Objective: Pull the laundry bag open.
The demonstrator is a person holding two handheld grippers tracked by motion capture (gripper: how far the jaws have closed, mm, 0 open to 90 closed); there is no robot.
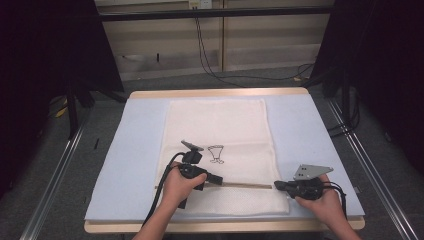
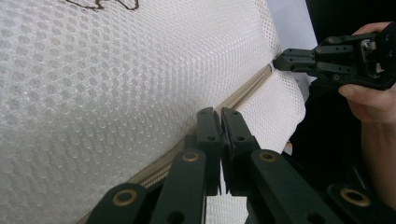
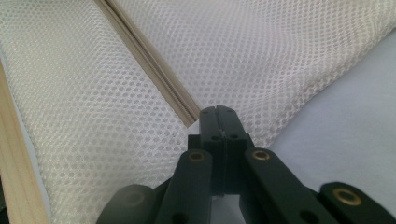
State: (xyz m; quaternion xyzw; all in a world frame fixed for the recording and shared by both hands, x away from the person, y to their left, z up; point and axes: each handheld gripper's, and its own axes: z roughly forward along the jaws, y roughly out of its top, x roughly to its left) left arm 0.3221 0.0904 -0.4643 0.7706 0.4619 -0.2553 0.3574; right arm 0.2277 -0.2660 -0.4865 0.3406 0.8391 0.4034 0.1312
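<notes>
Black jaws of the left gripper are pressed together on the beige zipper strip of a cream-white honeycomb mesh laundry bag, apparently pinching the zipper's pull, though the pull itself is hidden between them. Farther along the same strip, the right gripper has its jaws clamped on the zipper's end at the bag's right edge, seemingly to anchor the bag so the fabric stays taut while the other hand draws the zipper along. In the high view the left hand and right hand sit well apart, the zipper running level between them near the bag's near end. A small dark line drawing marks the bag's middle. Under the bag lies a pale blue-grey mat covering a light wooden table. Beyond it are grey carpet, black cables and dark curtains at either side.
</notes>
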